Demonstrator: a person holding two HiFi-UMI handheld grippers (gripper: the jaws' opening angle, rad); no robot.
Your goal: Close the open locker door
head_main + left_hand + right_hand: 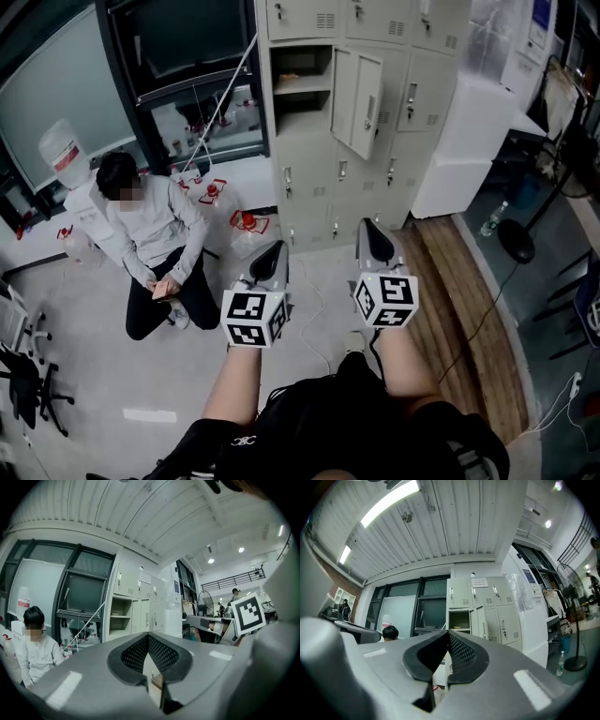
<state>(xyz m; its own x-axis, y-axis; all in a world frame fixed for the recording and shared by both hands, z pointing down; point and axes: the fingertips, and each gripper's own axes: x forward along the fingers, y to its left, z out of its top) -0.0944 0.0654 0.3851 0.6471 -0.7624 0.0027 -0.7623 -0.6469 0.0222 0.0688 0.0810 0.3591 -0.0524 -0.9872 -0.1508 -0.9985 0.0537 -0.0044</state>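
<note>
We look down on a pale speckled floor point(84, 375) that gives way on the right to a strip of brown wooden planks point(473, 309). At the far wall a pale grey metal locker bank point(309, 178) stands between a black-framed window point(178, 47) and a tall white cabinet point(473, 131). Overhead, a ribbed white ceiling point(454, 522) carries a long lit tube lamp point(391, 501); a black pedestal fan point(575, 663) stands off to the right, and a black wheeled office chair point(28, 389) at the far left.
</note>
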